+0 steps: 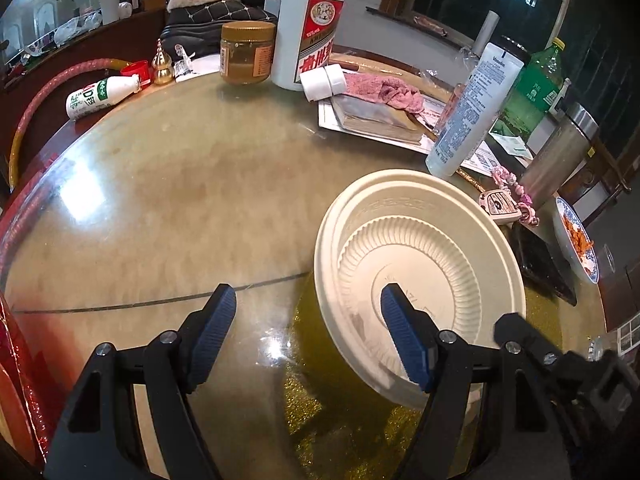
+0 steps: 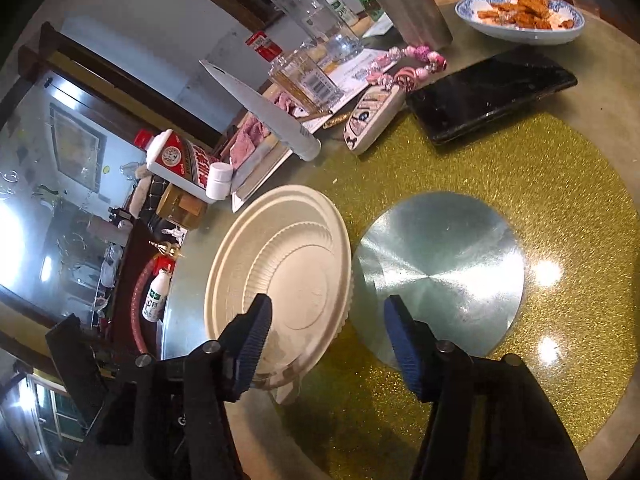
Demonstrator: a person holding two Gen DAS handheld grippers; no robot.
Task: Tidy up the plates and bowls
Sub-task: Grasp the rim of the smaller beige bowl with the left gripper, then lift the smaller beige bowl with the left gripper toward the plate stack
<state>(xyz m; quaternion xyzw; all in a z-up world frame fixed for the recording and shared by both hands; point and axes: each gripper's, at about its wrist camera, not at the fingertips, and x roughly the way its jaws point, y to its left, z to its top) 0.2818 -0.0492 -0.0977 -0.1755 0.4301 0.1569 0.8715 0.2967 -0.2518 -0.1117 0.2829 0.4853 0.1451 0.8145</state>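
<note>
While the left gripper (image 1: 308, 328) hangs wide open and empty over the glass table (image 1: 168, 208), its right finger crosses the cream plate (image 1: 420, 264), contact unclear. That plate appears nested on another piece; whether plate or bowl, cannot tell. Its near edge is hidden behind the finger.

From the right wrist, the right gripper (image 2: 326, 340) is also spread wide, holding nothing, straddling the plate (image 2: 280, 272) rim beside the metal disc (image 2: 440, 276). Likely a pre-grasp step; next move needs closing on the rim. A tab under the stack is only partly visible.
</note>
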